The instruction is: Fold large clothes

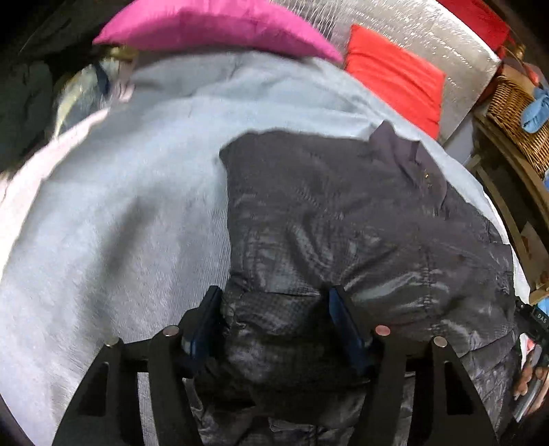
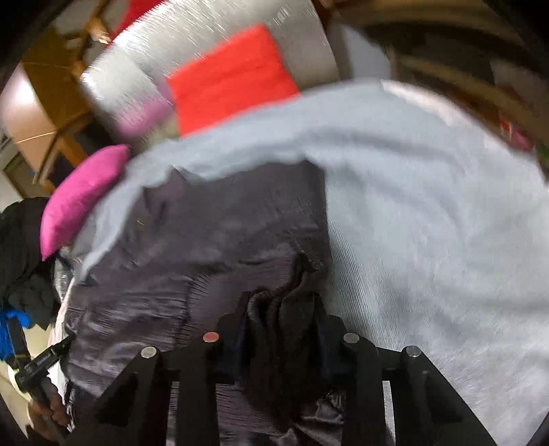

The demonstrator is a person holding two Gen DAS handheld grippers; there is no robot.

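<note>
Two hand-held grippers work over a dark grey, shiny, crinkled garment [image 1: 343, 219] spread on a pale blue-grey bed cover [image 1: 120, 212], with a magenta satin cushion [image 1: 212, 25] and a red rectangular cushion [image 1: 394, 75] lying beyond it near a silvery quilted headboard [image 1: 429, 34]. By my reading the folding is partly done: the garment already lies as a fairly compact, roughly rectangular block with one straight side edge, which suggests at least one fold is in place, though its near end is bunched and wrinkled and needs another fold and smoothing. The left gripper [image 1: 274, 308] has its blue-padded jaws standing apart, straddling a raised ridge of the dark fabric at the garment's near edge; the pads do not visibly press on it. The right gripper [image 2: 279, 319] has its jaws much closer together with a gathered pleat of the dark cloth between them, apparently pinched, though blur and shadow make the contact hard to confirm. The fabric looks thin, slippery and glossy, creased all over, with a collar or flap at the far corner. A wicker basket [image 1: 514, 113] stands beside the bed.
</note>
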